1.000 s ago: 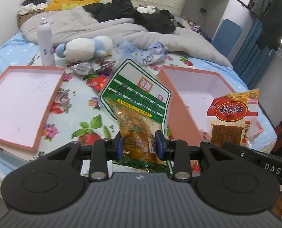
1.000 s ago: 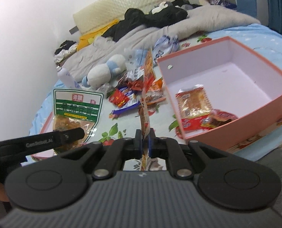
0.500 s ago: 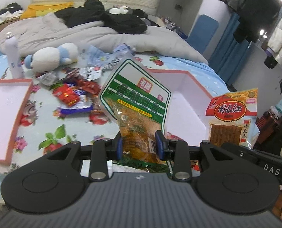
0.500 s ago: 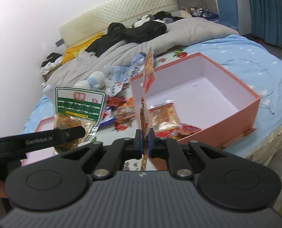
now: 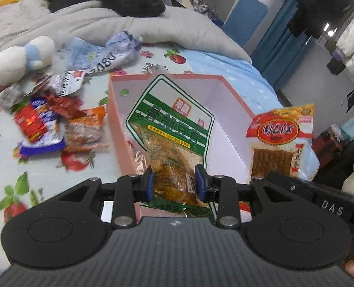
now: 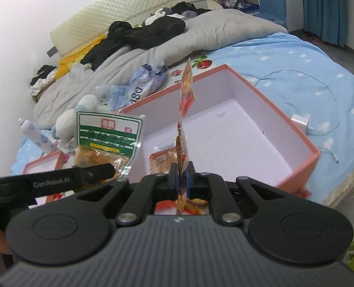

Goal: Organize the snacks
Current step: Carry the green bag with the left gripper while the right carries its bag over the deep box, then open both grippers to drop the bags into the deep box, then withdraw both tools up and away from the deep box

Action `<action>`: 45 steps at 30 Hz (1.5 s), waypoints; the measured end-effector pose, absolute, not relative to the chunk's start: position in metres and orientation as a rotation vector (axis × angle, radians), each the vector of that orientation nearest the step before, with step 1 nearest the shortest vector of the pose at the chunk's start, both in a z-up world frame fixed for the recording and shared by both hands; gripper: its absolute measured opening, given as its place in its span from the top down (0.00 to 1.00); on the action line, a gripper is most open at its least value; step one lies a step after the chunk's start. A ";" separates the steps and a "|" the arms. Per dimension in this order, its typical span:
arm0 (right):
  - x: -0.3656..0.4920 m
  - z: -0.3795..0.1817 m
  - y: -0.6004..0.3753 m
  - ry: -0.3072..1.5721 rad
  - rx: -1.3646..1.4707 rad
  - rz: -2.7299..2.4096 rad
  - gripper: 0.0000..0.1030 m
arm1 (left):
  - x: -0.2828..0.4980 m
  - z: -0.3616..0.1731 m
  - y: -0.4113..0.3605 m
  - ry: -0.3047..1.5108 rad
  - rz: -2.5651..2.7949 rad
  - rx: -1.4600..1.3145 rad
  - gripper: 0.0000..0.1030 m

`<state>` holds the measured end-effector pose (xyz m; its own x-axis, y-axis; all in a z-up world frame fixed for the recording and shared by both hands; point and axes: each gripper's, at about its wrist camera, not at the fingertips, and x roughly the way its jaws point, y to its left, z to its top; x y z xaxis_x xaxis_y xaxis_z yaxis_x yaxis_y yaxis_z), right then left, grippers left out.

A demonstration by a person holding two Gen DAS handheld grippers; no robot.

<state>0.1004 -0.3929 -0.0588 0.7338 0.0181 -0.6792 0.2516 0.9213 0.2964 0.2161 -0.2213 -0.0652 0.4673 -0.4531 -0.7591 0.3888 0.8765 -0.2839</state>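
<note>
My left gripper (image 5: 175, 183) is shut on a green-and-white snack packet (image 5: 171, 129), held upright over the near wall of the pink box (image 5: 116, 110). My right gripper (image 6: 182, 176) is shut on a red-and-orange snack packet (image 6: 186, 100), seen edge-on above the pink box (image 6: 306, 141). From the left wrist view this red packet (image 5: 282, 141) stands at the right. From the right wrist view the green packet (image 6: 107, 131) hangs at the left. An orange snack packet (image 6: 162, 160) lies inside the box.
A pile of loose snack wrappers (image 5: 45, 122) lies on the flowered sheet left of the box. A plush toy (image 5: 17, 59), a crumpled bag (image 5: 105, 55) and a grey duvet (image 5: 105, 21) sit behind. The box lid (image 6: 43, 165) lies far left. A charger cable (image 6: 320, 119) trails right.
Both grippers have swung to the right with their packets, from over the bedsheet and lid to over the pink box. The box has come closer in both views.
</note>
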 end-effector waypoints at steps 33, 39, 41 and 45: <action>0.127 -0.105 -0.434 0.834 0.445 -0.247 0.56 | 0.257 -0.091 -0.251 0.965 -0.538 -0.025 0.40; 0.091 -0.077 -0.405 0.765 0.433 -0.208 0.56 | 0.210 -0.062 -0.210 0.917 -0.514 -0.080 0.40; 0.080 -0.069 -0.395 0.748 0.423 -0.192 0.56 | 0.193 -0.053 -0.196 0.892 -0.499 -0.082 0.40; 0.053 -0.055 -0.375 0.709 0.399 -0.165 0.56 | 0.161 -0.036 -0.172 0.849 -0.482 -0.089 0.40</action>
